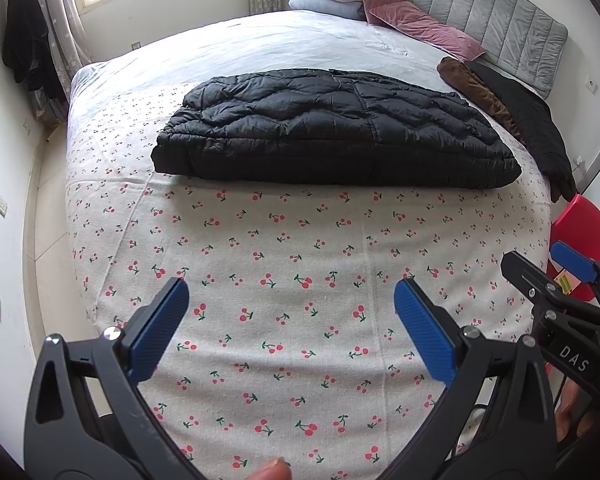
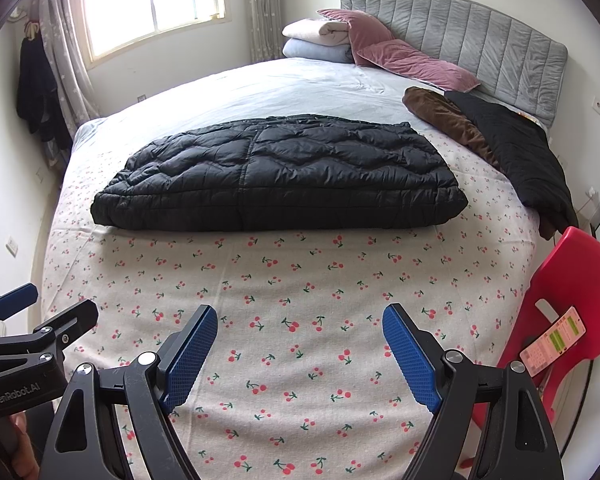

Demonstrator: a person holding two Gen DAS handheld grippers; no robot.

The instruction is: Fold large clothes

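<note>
A black quilted puffer jacket (image 1: 332,128) lies folded into a flat rectangle on the cherry-print sheet (image 1: 280,260) in the middle of the bed; it also shows in the right wrist view (image 2: 276,172). My left gripper (image 1: 292,300) is open and empty, held above the sheet well short of the jacket. My right gripper (image 2: 300,328) is open and empty, also short of the jacket. The right gripper shows at the right edge of the left wrist view (image 1: 556,280), and the left gripper at the left edge of the right wrist view (image 2: 28,320).
A brown garment (image 2: 448,120) and a black garment (image 2: 524,152) lie along the bed's right side. Pink pillows (image 2: 412,60) and folded blankets (image 2: 316,40) sit by the grey headboard (image 2: 480,36). A red chair (image 2: 572,300) stands at the right. Dark clothes (image 2: 36,88) hang left.
</note>
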